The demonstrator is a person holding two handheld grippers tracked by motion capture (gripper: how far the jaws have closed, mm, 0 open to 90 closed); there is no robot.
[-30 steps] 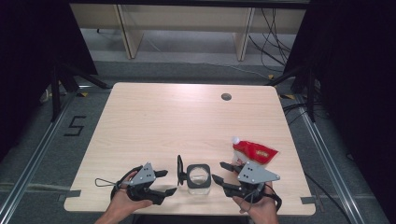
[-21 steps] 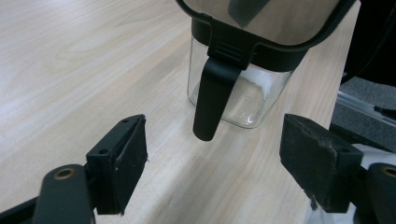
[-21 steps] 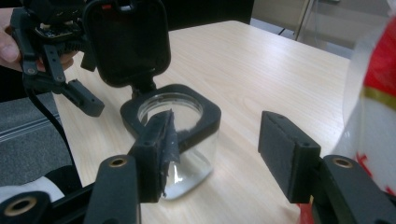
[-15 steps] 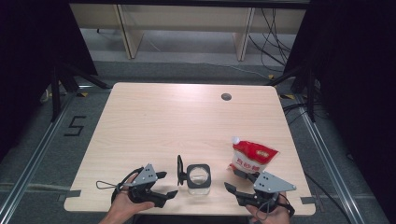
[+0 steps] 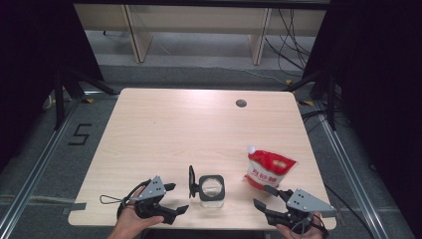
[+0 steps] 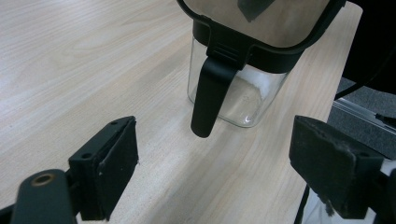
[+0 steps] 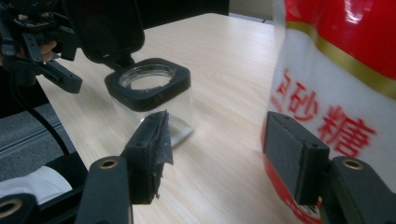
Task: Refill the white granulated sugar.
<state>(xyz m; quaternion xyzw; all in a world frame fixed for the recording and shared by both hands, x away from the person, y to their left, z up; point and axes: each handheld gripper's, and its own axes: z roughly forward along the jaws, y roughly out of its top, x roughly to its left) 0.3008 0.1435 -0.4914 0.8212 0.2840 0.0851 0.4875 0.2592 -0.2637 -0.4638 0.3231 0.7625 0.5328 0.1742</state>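
Standing between jar [image 5: 211, 188] and right tongs [image 5: 268, 198]: sugar pouch [image 5: 267, 169].

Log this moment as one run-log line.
left gripper: jaws just opened, empty, beside jar | jar lid: flipped open | right gripper: jaws just opening, empty, near sugar pouch

My left hand [image 5: 130, 218] comes in over the near edge of the desk [image 5: 199, 129], toward its near left corner, and holds my left gripper [image 5: 175, 198] low and roughly level, pointing right along that edge. Its jaws have just been opening and stand wide apart with nothing between them. My right hand [image 5: 298, 230] enters at the near right corner, holding my right gripper [image 5: 264, 197] angled away from me and to the left. Its jaws have also just been opening, and the pads [image 7: 294, 161] press on nothing.
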